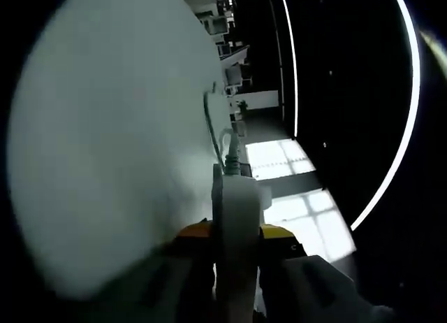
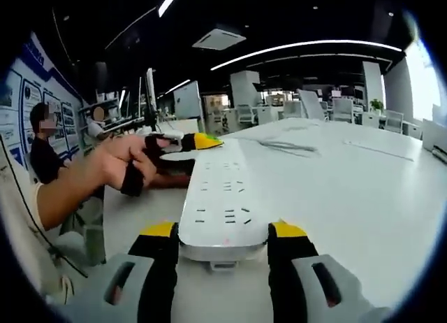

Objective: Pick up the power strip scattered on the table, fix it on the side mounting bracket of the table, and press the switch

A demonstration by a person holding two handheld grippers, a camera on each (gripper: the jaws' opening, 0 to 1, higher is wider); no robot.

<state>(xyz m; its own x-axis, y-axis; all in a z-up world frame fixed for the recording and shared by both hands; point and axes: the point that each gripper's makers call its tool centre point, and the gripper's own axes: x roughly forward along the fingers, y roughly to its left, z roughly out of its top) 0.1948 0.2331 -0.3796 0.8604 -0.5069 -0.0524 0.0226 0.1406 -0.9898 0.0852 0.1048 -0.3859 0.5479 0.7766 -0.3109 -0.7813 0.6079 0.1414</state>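
A long white power strip [image 2: 227,197] with several sockets lies lengthways along the left edge of the white table [image 2: 363,190]. My right gripper [image 2: 223,231] is shut on its near end, one yellow-tipped jaw on each long side. At the far end a person's hand [image 2: 115,166] holds my left gripper [image 2: 192,142] against the strip. In the left gripper view the power strip [image 1: 237,218] appears edge-on, and my left gripper [image 1: 236,232] is shut on it. Its cable [image 1: 213,127] runs from the far end over the table [image 1: 105,141].
Left of the table edge, two people [image 2: 42,148] sit by a wall of posters. Office desks and chairs [image 2: 335,110] stand at the back. The cable [image 2: 283,147] trails across the tabletop beyond the strip. Sunlit floor [image 1: 293,190] lies beside the table.
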